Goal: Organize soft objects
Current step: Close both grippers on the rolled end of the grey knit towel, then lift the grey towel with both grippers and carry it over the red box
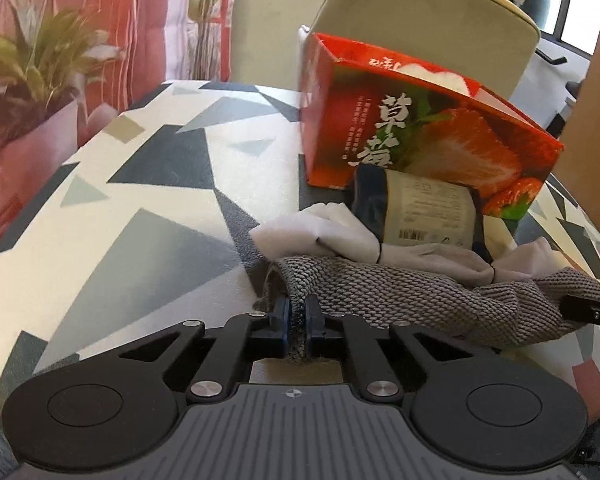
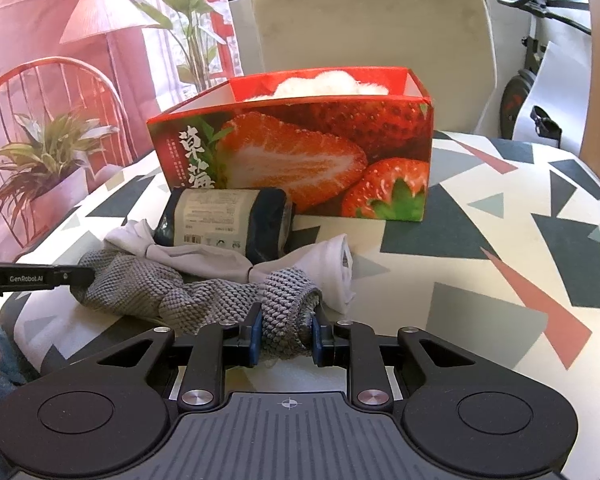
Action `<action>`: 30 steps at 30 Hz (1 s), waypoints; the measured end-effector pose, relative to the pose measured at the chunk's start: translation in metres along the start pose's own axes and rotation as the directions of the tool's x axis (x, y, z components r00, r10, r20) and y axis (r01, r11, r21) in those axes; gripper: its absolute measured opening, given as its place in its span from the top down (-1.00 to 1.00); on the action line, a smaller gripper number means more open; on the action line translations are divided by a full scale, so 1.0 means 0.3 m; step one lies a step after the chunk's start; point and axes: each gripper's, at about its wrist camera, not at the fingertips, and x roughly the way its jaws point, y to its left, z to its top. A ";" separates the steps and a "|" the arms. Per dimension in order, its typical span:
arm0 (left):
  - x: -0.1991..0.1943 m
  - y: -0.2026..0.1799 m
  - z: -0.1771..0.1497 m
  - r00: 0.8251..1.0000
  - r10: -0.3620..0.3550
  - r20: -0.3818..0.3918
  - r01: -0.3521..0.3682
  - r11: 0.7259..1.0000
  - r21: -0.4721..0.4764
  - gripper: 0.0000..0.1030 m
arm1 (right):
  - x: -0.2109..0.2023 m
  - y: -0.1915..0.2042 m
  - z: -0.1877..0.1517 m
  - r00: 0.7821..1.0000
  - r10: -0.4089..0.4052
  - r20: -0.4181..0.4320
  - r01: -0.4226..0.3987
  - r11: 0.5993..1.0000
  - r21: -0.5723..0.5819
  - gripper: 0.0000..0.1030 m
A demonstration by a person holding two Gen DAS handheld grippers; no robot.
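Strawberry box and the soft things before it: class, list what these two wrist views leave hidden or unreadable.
- Strawberry box: both views show only white fluff above the rim; the walls hide the rest.
- Dark wrapped package: label print too small in both views.
- White cloth: partly under the package and the grey knitted cloth.
- Right hand-held gripper: cut off at the left wrist view's edge.

I see a coarse, nubbly grey knit cloth [image 1: 420, 292] with a matt, rough weave, and beside it a smooth, thin white fabric [image 2: 336, 264], softly creased. The dark bundle [image 2: 228, 220] looks wrapped in shiny clear film with a matt paper label. The strawberry box [image 2: 300, 148] is glossy printed cardboard holding something white and fluffy. My gripper frames look like matt black plastic with bright metal screws. The tablecloth [image 1: 140, 200] seems matt and finely grained.
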 end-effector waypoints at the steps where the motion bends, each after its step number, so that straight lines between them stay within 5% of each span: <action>1: 0.000 0.002 0.000 1.000 -0.002 0.002 0.002 1.000 -0.001 0.82 | 0.002 -0.002 -0.001 1.000 0.000 -0.003 0.000 1.000 0.004 0.59; 6: 0.010 -0.007 -0.002 1.000 0.007 -0.009 -0.007 1.000 0.005 0.75 | 0.011 -0.003 -0.005 1.000 0.000 -0.010 0.000 1.000 0.005 0.59; 10: 0.024 0.006 -0.002 0.998 0.063 0.005 -0.063 0.998 -0.011 -0.05 | 0.016 -0.009 -0.010 1.000 0.002 -0.016 -0.002 1.000 0.012 0.59; 19: 0.062 0.030 0.002 1.000 -0.018 0.017 0.019 0.998 -0.062 0.03 | 0.042 -0.025 -0.020 0.999 0.004 -0.039 -0.003 1.000 0.025 0.59; 21: 0.066 0.024 0.002 0.999 -0.029 0.019 0.030 0.998 -0.055 0.12 | 0.049 -0.029 -0.021 0.999 0.004 -0.044 -0.003 1.000 0.028 0.59; 25: 0.064 0.025 -0.008 0.997 -0.073 0.019 0.074 0.995 -0.060 0.69 | 0.056 -0.032 -0.022 0.999 0.006 -0.048 -0.004 0.999 0.032 0.59; 30: 0.031 0.006 -0.006 0.997 -0.059 0.053 0.061 0.998 -0.034 0.78 | 0.049 -0.029 -0.020 0.999 0.016 -0.037 -0.015 0.999 0.030 0.60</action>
